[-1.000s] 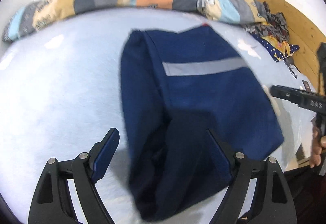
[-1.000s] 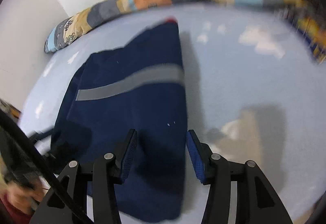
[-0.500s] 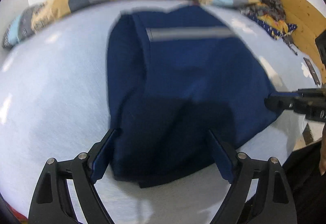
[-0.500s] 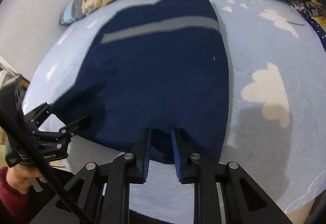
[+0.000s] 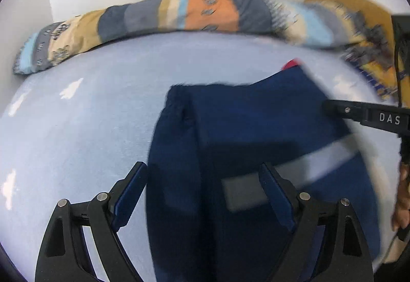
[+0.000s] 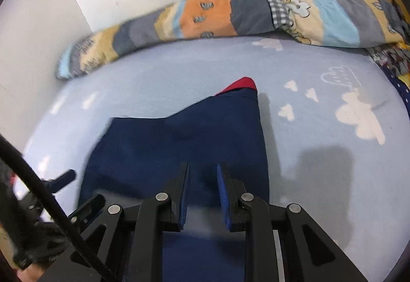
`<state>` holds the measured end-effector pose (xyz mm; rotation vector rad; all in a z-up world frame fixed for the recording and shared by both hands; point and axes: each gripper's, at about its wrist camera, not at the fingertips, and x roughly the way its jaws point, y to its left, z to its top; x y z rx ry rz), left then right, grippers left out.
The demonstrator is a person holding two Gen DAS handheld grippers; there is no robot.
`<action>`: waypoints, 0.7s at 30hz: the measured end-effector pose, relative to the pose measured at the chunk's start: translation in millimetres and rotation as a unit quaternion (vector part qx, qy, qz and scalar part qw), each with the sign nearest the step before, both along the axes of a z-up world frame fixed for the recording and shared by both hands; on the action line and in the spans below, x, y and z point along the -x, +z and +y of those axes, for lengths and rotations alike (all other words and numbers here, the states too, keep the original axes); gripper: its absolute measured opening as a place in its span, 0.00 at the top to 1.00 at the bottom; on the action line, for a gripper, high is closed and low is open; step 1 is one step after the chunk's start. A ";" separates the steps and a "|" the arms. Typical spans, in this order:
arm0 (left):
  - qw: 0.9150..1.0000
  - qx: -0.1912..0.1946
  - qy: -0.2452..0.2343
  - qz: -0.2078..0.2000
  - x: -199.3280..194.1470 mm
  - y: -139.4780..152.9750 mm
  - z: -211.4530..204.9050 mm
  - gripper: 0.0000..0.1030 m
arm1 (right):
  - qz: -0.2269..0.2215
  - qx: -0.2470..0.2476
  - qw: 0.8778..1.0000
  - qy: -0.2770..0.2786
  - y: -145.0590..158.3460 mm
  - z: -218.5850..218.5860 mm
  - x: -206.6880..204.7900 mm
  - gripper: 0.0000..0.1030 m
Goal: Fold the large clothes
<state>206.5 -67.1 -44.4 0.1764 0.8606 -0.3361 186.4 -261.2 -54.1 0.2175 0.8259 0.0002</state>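
A navy garment lies on a light blue bed sheet, with a red patch peeking out at its far corner. My left gripper hovers over the garment's left part, jaws wide apart; cloth spans the gap but the pads do not press it. A grey stripe crosses the cloth by its right finger. My right gripper is shut on a fold of the navy garment near its right edge. One of its fingers reaches in from the right in the left wrist view.
A striped patchwork quilt roll lines the far edge of the bed against a white wall. Crumpled clothes and a wooden board sit at the far right. A hand shows at the right edge. Cloud prints dot the sheet.
The right jaws closed on the garment's near hem, then both grippers travelled toward the quilt. The navy cloth came along, and the stripe now sits close to the left gripper.
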 end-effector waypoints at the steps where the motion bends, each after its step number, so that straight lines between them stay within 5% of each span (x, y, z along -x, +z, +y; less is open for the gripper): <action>1: 1.000 -0.002 0.004 0.008 -3.9 -6.9 1.2 0.15 | 0.011 0.004 1.000 -0.005 -9.7 0.1 -13.1 0.77; 6: 1.000 -0.011 0.018 0.019 -10.3 -26.8 -2.7 0.10 | 0.047 0.034 0.998 -0.012 -42.4 1.3 -37.1 0.77; 10: 1.000 -0.010 0.017 0.003 -3.4 -17.4 0.4 0.10 | 0.043 0.041 0.998 -0.010 -36.5 3.8 -31.6 0.76; 17: 0.999 0.033 0.016 -0.025 43.8 14.6 17.9 0.10 | 0.016 0.064 0.997 0.036 10.5 32.6 35.4 0.69; 21: 0.999 0.026 0.008 -0.037 81.8 10.3 19.8 0.10 | 0.020 0.055 0.997 0.054 7.0 46.5 85.1 0.67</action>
